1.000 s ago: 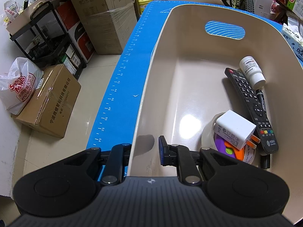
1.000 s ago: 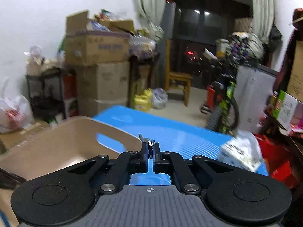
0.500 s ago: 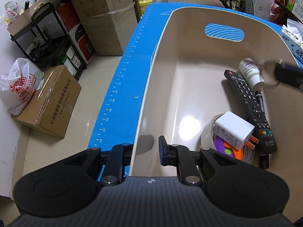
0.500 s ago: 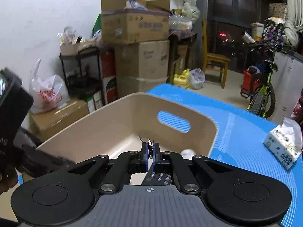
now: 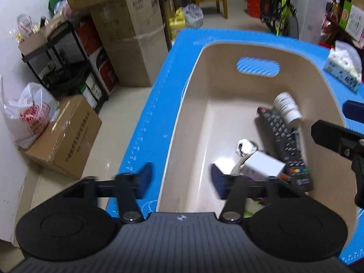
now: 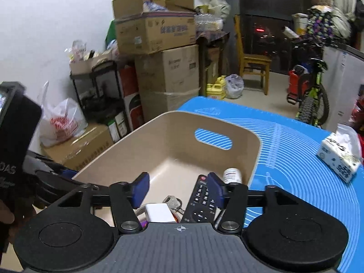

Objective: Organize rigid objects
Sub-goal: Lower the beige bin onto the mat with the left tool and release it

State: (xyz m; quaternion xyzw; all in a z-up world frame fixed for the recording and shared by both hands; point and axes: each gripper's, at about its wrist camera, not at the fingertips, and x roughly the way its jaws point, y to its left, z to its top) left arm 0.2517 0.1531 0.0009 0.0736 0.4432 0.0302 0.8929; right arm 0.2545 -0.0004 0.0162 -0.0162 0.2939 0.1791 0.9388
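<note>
You had dim overhead room light glaring off the beige bin (image 5: 204,122) floor, with motion blur and fisheye-bent edges.

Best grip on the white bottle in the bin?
Take the white bottle across its round body, from above. It lies on its side, cap end resting on the remote, close to the bin wall, so a side approach looks blocked.

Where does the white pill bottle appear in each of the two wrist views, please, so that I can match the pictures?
Left wrist view: the white pill bottle lies right of centre in the beige bin, its far end over the black remote.
Right wrist view: it shows low, right of centre, just beyond the right fingertip, beside the remote.
Shared landmark: the oval handle cutout in the bin's far wall.
</note>
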